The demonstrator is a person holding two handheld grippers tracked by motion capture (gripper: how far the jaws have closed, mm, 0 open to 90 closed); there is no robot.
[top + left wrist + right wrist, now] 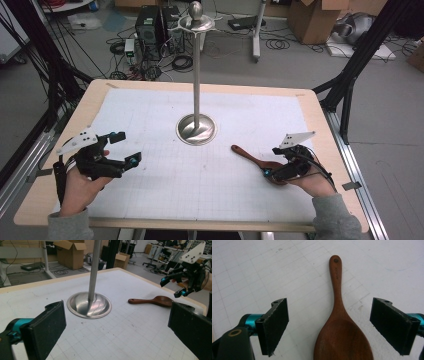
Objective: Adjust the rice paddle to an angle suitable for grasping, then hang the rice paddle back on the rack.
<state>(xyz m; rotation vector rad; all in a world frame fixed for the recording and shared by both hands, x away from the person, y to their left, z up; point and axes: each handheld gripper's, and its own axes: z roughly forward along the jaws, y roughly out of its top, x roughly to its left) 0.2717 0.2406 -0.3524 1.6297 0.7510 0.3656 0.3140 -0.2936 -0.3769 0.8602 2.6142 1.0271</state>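
Note:
A dark wooden spoon (246, 153) lies flat on the white gridded mat (200, 190), right of centre, its handle pointing toward the metal stand. My right gripper (272, 161) hovers over the spoon's bowl, open. In the right gripper view the spoon (339, 310) lies between the wide-apart pads (274, 325) below them, and neither pad touches it. My left gripper (127, 148) rests at the left of the mat, open and empty. From the left gripper view its own jaws (117, 332) frame the spoon (152, 300) and the right gripper (172, 287) beyond.
A tall metal stand (196, 75) rises from a round dished base (196, 130) in the middle of the mat, with a knob on top. The wooden table edge (330, 130) borders the mat. Boxes, cables and frames stand on the floor behind.

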